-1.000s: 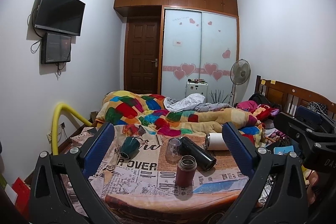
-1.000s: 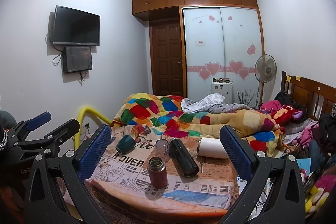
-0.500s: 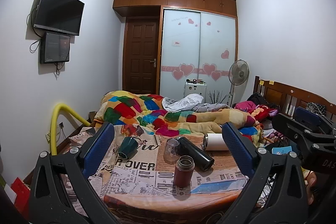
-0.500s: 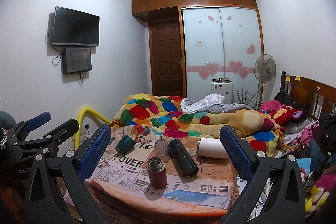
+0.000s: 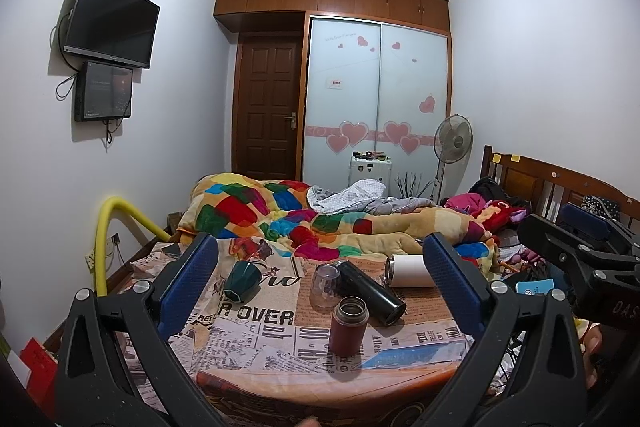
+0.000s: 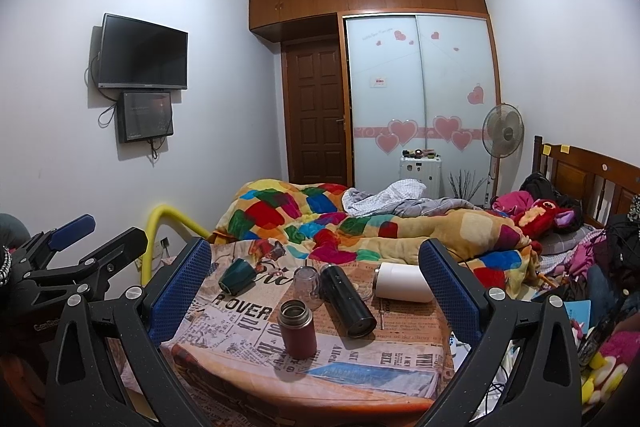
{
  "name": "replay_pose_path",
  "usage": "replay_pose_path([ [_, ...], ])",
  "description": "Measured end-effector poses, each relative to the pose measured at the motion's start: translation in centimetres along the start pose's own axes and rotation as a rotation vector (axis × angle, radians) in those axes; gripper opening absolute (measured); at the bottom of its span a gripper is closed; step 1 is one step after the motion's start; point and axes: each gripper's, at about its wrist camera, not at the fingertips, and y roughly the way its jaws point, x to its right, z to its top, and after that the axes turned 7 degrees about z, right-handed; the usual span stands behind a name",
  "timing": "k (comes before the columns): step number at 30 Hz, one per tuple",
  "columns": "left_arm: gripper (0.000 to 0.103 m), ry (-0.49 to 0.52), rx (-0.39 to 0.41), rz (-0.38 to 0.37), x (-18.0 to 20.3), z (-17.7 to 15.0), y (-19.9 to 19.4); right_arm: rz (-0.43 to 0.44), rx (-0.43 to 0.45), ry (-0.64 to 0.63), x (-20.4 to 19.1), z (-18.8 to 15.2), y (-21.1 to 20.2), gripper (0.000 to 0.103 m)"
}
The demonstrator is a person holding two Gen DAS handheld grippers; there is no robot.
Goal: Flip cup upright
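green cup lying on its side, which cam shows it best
The left wrist view: the green cup sits larger there, faceted side and base fully exposed beside the blue finger. The right wrist view shows the same tipped cup smaller and farther left.

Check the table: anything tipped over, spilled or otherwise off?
Three vessels lie on their sides: the green cup at left, the black flask in the middle, the white cup at right. The maroon flask stands upright, lid off. No spill visible.
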Motion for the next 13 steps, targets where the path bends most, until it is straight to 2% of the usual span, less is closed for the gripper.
replay_pose_path([
  [13, 0.103, -0.014, -0.024, 0.009, -0.45, -0.27, 0.05, 0.0, -0.019, 0.004, -0.03, 0.08, 0.32, 0.103],
])
